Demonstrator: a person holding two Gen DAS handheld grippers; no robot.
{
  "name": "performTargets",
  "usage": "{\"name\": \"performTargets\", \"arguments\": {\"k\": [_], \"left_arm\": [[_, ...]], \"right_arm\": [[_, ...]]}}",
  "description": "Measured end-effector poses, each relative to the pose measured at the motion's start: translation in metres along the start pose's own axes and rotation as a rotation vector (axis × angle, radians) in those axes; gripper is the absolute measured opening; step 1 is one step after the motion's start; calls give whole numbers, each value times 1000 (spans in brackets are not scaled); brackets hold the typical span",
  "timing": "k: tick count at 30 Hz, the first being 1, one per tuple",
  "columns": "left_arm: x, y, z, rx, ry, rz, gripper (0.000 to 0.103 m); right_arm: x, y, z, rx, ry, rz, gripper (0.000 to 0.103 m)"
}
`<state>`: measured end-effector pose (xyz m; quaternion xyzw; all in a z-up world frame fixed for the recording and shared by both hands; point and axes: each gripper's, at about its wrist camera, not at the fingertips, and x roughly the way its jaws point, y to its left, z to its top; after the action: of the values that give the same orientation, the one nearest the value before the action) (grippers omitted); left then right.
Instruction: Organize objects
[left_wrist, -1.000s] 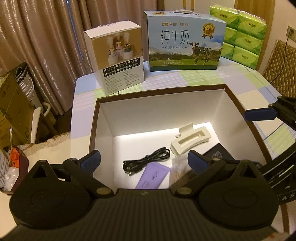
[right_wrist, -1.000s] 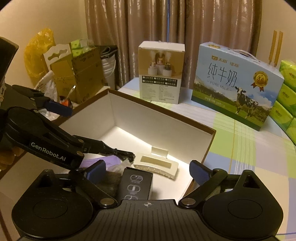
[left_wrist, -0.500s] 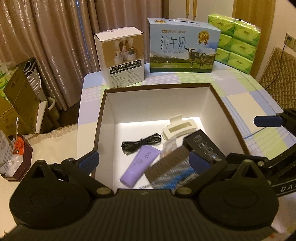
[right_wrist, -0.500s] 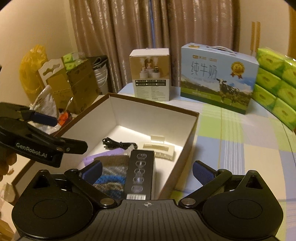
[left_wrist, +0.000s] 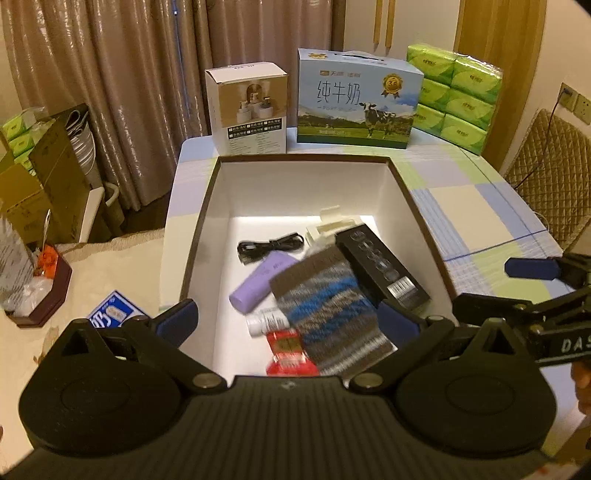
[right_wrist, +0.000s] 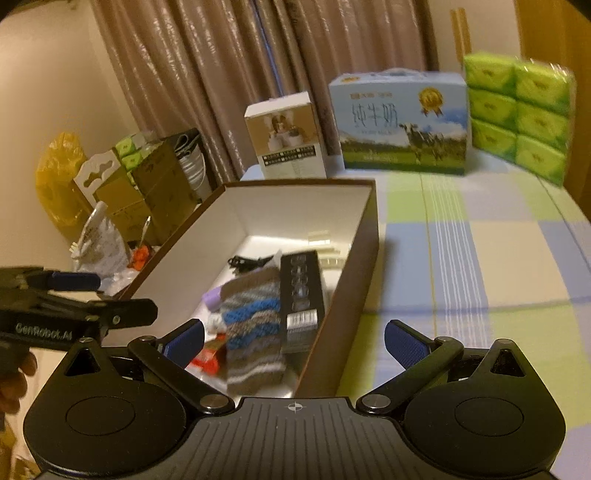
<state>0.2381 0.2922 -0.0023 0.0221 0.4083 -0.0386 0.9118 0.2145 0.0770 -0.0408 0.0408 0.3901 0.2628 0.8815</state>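
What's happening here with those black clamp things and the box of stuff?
A person is tidying small items into an open box on the table, holding a two-finger gripper in each hand. The left gripper and the right gripper are both open and holding nothing. Inside the box lie a striped knitted piece, a black carton, a purple tube, a black cable and a red packet.

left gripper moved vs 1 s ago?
Yes. The left gripper has pulled back and up from the brown box: its far rim sat higher in the left wrist view before, and the milk carton now looks smaller.
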Motion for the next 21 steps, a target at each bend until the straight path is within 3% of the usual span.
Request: {"name": "performTargets", "arguments": {"k": [11, 15, 21], "left_arm": [[-55, -39, -46, -85, -19, 12, 102], [-66, -65, -61, -118, -2, 39, 102], [-73, -105, -81, -175, 32, 14, 102]], "right_arm": [[-61, -26, -32, -22, 10, 24, 101], [-85, -45, -45, -36, 28, 11, 101], [-118, -80, -66, -31, 55, -23, 101]]}}
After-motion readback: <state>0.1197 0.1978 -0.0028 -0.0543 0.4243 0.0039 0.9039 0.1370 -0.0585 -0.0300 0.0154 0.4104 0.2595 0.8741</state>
